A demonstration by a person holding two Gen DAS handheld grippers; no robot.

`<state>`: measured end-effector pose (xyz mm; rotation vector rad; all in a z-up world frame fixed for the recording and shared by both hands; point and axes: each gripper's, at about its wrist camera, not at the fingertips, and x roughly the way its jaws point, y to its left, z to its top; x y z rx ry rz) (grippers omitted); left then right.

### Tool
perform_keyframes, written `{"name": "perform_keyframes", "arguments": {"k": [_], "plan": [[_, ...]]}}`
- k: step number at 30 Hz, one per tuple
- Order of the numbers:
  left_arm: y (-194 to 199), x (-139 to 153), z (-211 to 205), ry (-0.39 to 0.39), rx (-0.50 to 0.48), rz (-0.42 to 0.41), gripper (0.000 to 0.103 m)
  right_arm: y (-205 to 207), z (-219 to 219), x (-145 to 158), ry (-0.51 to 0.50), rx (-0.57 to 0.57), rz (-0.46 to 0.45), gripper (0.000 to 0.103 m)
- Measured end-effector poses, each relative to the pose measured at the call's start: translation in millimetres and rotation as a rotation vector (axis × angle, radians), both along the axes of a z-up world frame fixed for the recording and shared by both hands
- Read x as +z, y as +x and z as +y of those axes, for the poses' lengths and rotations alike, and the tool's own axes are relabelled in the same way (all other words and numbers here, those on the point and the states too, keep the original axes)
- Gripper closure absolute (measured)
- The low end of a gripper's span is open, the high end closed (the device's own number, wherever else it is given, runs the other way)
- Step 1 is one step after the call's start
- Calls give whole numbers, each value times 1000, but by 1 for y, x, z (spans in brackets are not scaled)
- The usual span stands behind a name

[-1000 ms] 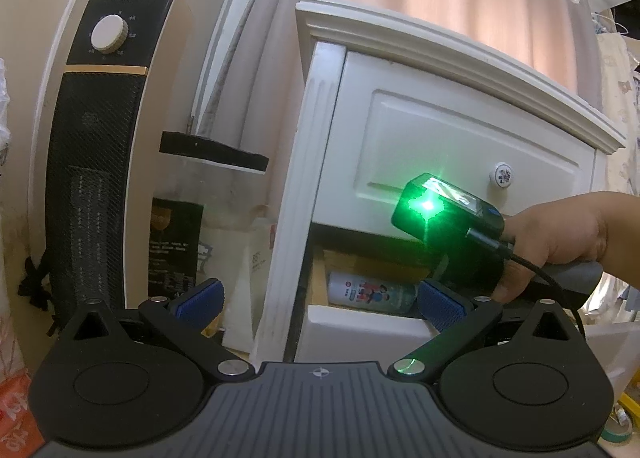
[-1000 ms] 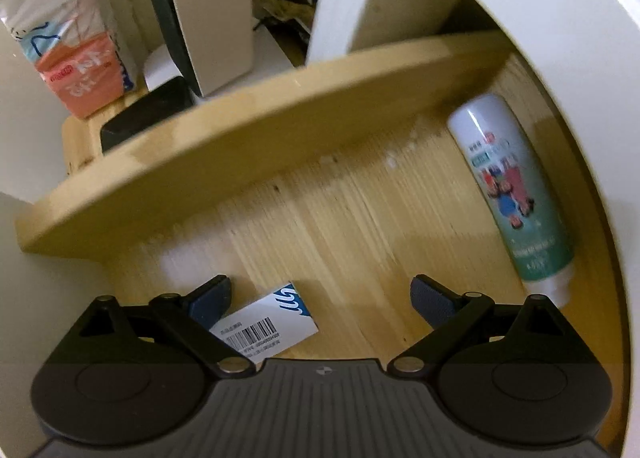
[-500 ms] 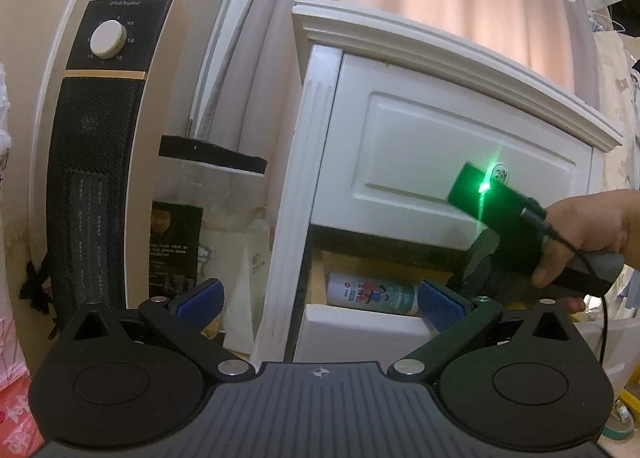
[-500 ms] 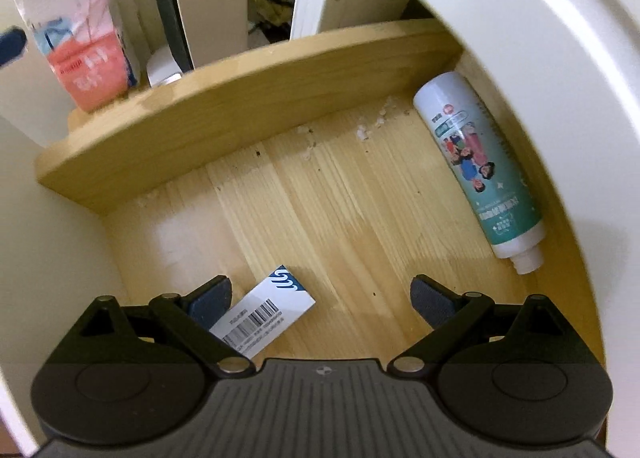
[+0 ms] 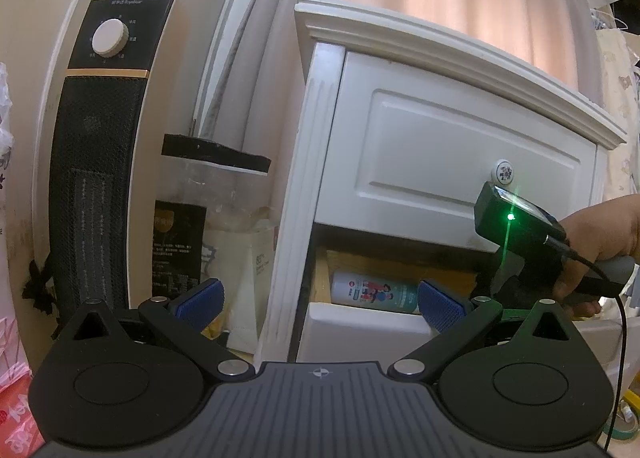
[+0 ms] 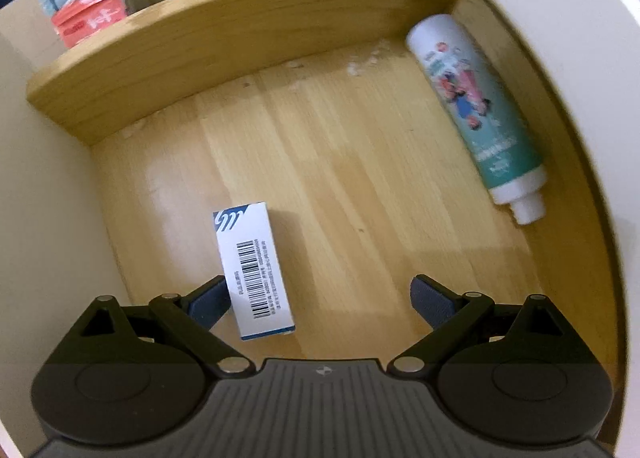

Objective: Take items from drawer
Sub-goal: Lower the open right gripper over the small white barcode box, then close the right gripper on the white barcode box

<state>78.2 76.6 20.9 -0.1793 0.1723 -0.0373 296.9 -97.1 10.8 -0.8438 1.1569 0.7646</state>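
Note:
The lower drawer (image 5: 360, 332) of a white nightstand stands pulled out, its wooden floor (image 6: 360, 186) bare in the middle. A white and teal bottle (image 6: 476, 110) lies along the right wall of the drawer, and the same bottle (image 5: 374, 292) shows through the gap in the left wrist view. A small white box with a barcode (image 6: 256, 270) lies near the left side. My right gripper (image 6: 320, 298) hangs open over the drawer, its left finger beside the box. My left gripper (image 5: 320, 304) is open in front of the nightstand, holding nothing.
A tall heater (image 5: 96, 162) stands left of the nightstand, with bags (image 5: 180, 242) between them. The upper drawer (image 5: 452, 154) is closed, with a round knob (image 5: 503, 172). A person's hand (image 5: 600, 242) holds the right gripper's body (image 5: 516, 218) over the drawer. Pink curtains hang behind.
The right gripper has pulled back and turned over the drawer, so the box now lies lengthwise beside its left finger. The hand has shifted right in the left wrist view.

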Motion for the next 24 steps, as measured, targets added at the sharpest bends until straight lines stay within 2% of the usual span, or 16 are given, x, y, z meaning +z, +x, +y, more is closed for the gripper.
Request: {"name": "perform_keyframes", "arguments": {"k": [2,4,5,6,12,17,24], "plan": [[0,1,0,1,-1,0,0,3,-2,1,5,1,-58,5],[0,1,0,5,-2,1,0,0,-3,2,14,40,-110,14],[0,1,0,6,-2,1,0,-2,-2,1,13,61,-124,22],[0,1,0,5,-2,0,0,-4,-2,0,10,74,-134,23],[0,0,1,-5,-6,-2,0,2,1,0,5,42,-114,23],[0,-1,1,-10,-10,-2,0,-4,-1,-1,-23,64,-198,17],[-3,1,-1,-4,-18,-11,0,2,-2,-1,-22,11,-159,17]]}}
